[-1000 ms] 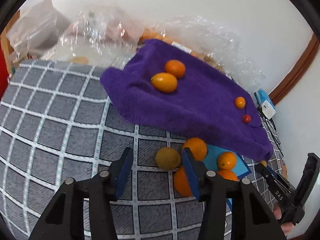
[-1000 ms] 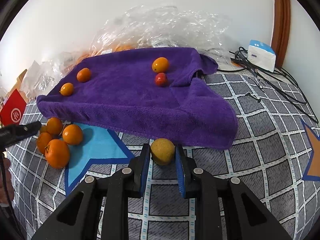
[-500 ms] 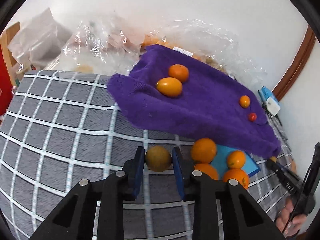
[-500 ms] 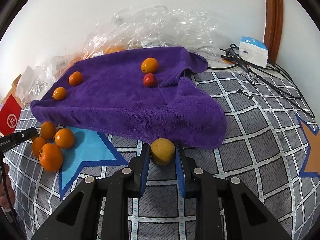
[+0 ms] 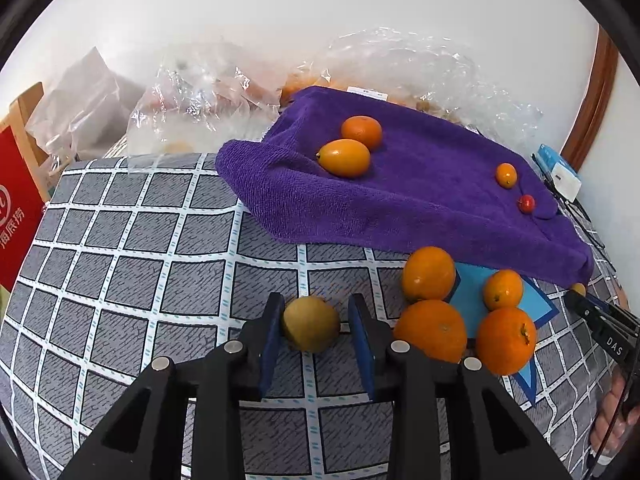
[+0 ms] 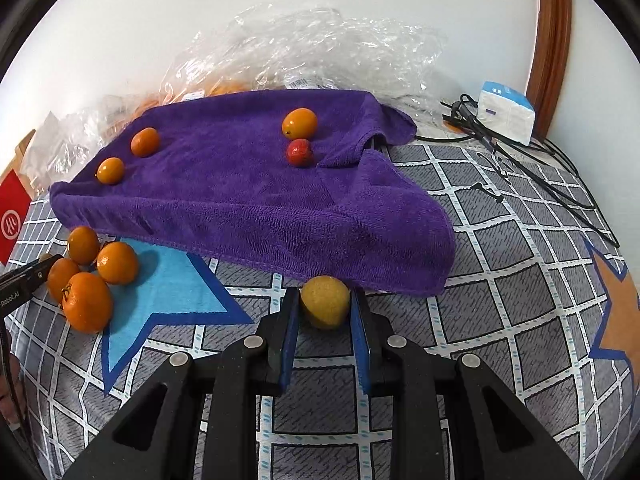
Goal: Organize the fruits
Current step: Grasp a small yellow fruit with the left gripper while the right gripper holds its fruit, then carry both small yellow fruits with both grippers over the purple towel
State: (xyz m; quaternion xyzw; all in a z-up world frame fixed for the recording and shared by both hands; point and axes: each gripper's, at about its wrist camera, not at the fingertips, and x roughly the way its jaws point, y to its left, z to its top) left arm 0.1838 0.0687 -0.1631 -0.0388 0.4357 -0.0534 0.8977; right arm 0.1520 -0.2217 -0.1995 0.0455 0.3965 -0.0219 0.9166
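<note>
The left gripper (image 5: 314,330) has its blue-padded fingers (image 5: 269,332) apart on either side of a dull yellow-brown fruit (image 5: 311,323) that sits on the grey checked tabletop (image 5: 120,264). The left pad seems to touch the fruit; a narrow gap shows at the right pad. The fruit is almost round, so no clear long axis or pointing end can be told.

The right gripper (image 6: 325,314) has its fingers (image 6: 289,332) clamped on a yellow fruit (image 6: 325,301), pads against both sides. This one is slightly egg-shaped, its longer axis running up and away from the camera. It lies just at the front hem of the purple towel (image 6: 248,208).

Just right of the left gripper, four oranges (image 5: 434,330) cluster together, touching, partly on a blue star printed on the cloth (image 6: 168,280). On the towel lie an oval orange fruit (image 5: 345,158), its long axis left to right with the stem end to the left, and a round orange one (image 5: 361,131) right behind it. Farther right on the towel are a small orange fruit (image 5: 506,175) and a small red fruit (image 5: 526,203), near each other. Crumpled clear plastic bags (image 6: 320,48) lie behind the towel against the wall, and a white and blue box (image 6: 506,114) with black cables stands at the right.
</note>
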